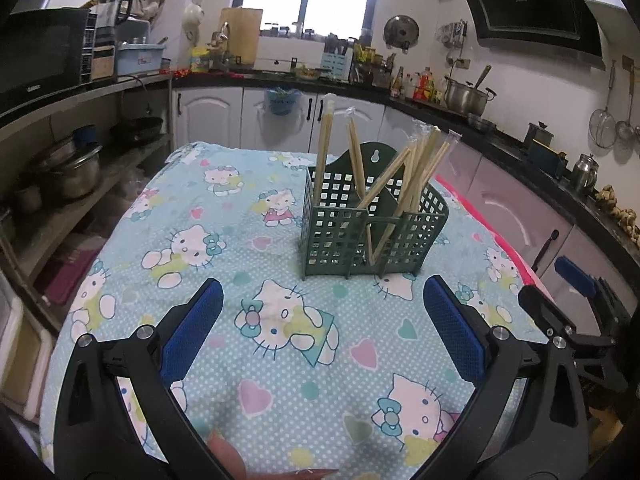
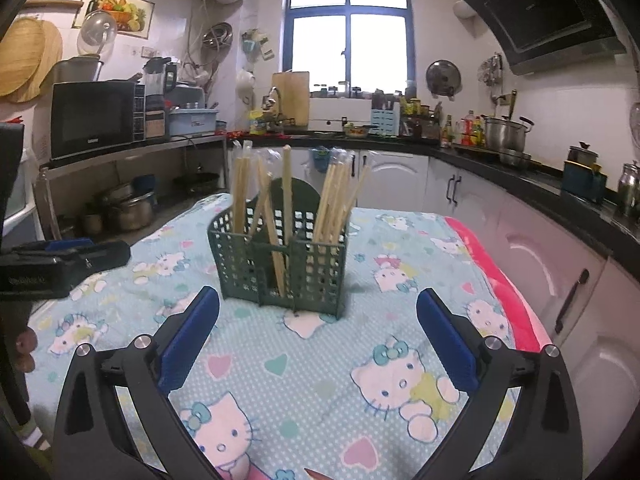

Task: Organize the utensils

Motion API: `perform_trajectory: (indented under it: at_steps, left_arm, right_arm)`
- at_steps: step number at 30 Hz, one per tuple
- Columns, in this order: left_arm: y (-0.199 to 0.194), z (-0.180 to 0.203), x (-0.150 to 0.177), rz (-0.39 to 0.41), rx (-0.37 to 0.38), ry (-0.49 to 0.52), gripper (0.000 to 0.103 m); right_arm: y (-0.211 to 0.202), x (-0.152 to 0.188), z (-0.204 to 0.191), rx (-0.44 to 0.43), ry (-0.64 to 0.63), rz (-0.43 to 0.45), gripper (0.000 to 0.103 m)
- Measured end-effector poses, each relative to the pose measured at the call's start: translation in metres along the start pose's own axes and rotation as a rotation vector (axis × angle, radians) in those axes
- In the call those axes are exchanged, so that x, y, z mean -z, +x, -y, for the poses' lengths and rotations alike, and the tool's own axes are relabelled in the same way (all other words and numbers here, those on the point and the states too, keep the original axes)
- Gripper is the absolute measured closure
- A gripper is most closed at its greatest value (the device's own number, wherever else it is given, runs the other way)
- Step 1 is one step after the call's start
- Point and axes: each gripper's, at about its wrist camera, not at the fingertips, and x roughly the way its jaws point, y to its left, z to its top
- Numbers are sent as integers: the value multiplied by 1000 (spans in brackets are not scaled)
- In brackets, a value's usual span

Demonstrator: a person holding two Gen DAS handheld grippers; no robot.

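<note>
A cluttered kitchen wraps around the scene: dark counters run along white cabinets (image 2: 400, 184), a window (image 2: 348, 24) glows at the back, a range hood (image 2: 548, 20) hangs at upper right and a black microwave (image 2: 94, 116) sits on a shelf at left, with steel pots (image 2: 132, 210) stacked on the shelf below. A steel stockpot (image 1: 466, 96) stands on the counter to the right.

In the middle is a table under a pale blue cartoon-cat cloth (image 1: 248, 224), with a pink edge (image 2: 504, 284) showing along its right side.

On the cloth stands a green perforated utensil basket (image 1: 360, 232), upright and divided into compartments, holding bundles of wooden chopsticks (image 1: 416, 168) that lean at different angles, some with clear wrappers over their tips.

The left gripper (image 1: 322, 328) hovers over bare cloth just short of the basket, its blue pads spread wide with nothing between them. The right gripper (image 2: 318, 340) is likewise spread wide and empty, near the basket's front. Nothing lies between either gripper and the basket.

A fingertip (image 1: 228, 454) shows at the bottom edge of the left wrist view.
</note>
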Motion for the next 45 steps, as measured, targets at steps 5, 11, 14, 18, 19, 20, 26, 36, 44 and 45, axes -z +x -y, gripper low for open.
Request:
perform_trajectory:
  at_steps: [5, 11, 14, 18, 19, 20, 26, 36, 44, 45]
  left_arm:
    - [-5, -1, 12, 55, -9, -6, 11]
    - [-4, -1, 24, 75, -11, -6, 11]
    - [-4, 1, 27, 82, -13, 2, 11]
    - [-6, 2, 28, 90, -13, 5, 11]
    - [-6, 2, 27, 91, -15, 4, 11]
    - [-6, 2, 28, 92, -14, 3, 11]
    - [-7, 2, 27, 95, -14, 1, 11]
    - [-9, 2, 25, 103, -10, 3, 11]
    - [-10, 3, 24, 100, 0, 5, 11]
    - [-10, 3, 24, 101, 1, 5, 11]
  right_arm:
    - [-14, 19, 1, 39, -1, 74, 7]
    - [-17, 27, 2, 43, 8, 105, 6]
    - [-19, 27, 3, 41, 18, 120, 6]
    - [-19, 27, 1, 36, 13, 123, 6]
    - [-19, 27, 1, 35, 11, 123, 6]
    - [-18, 27, 0, 36, 13, 122, 6]
    - [-18, 28, 0, 39, 12, 121, 6]
    - [-17, 31, -4, 34, 12, 118, 6]
    - [-17, 31, -5, 35, 11, 116, 6]
    - [-17, 31, -4, 36, 12, 118, 6]
